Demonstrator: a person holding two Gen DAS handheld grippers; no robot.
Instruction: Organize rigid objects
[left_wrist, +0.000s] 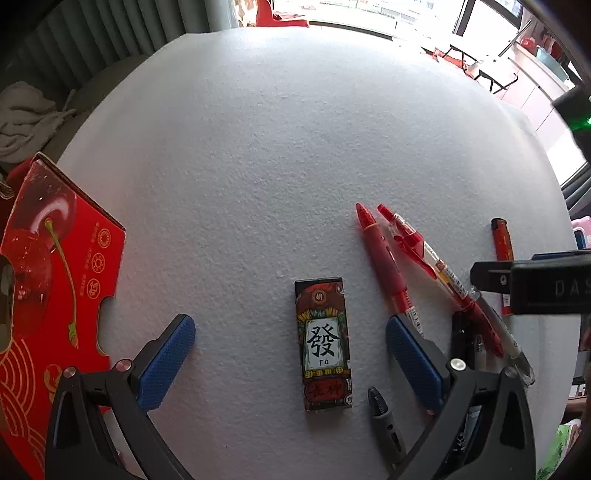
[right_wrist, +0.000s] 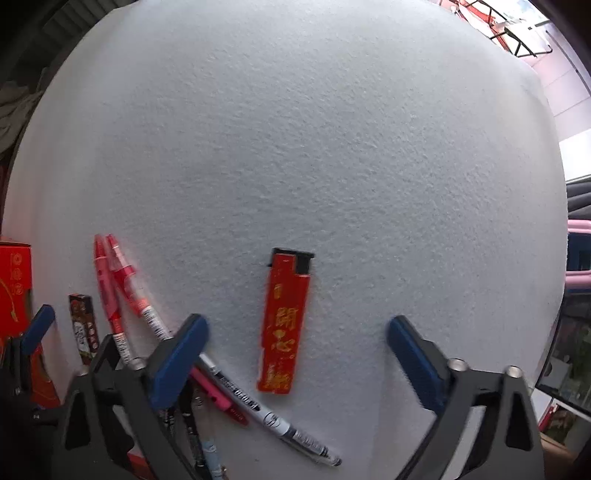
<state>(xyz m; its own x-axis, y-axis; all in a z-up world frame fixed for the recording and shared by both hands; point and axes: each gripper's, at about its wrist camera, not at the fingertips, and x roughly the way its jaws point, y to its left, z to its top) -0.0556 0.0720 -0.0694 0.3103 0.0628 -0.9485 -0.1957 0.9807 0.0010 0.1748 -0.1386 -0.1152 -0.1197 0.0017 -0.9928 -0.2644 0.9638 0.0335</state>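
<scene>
A red lighter (right_wrist: 283, 325) with gold characters lies flat on the white foam surface (right_wrist: 314, 147). My right gripper (right_wrist: 297, 336) hangs over it, open, one blue pad on each side and clear of it. A dark patterned lighter (left_wrist: 325, 343) with a large black character lies between the blue pads of my open left gripper (left_wrist: 290, 339), untouched. To its right lie two red pens (left_wrist: 388, 262) and a grey pen (left_wrist: 384, 417). In the right wrist view the same red pens (right_wrist: 122, 291) lie at the left with a white pen (right_wrist: 266, 417).
A red cherry-printed carton (left_wrist: 48, 295) stands at the left edge of the foam. The right gripper's black body (left_wrist: 535, 284) crosses the right side of the left wrist view, over the red lighter (left_wrist: 503, 243). A grey cloth (left_wrist: 26, 118) lies beyond the foam.
</scene>
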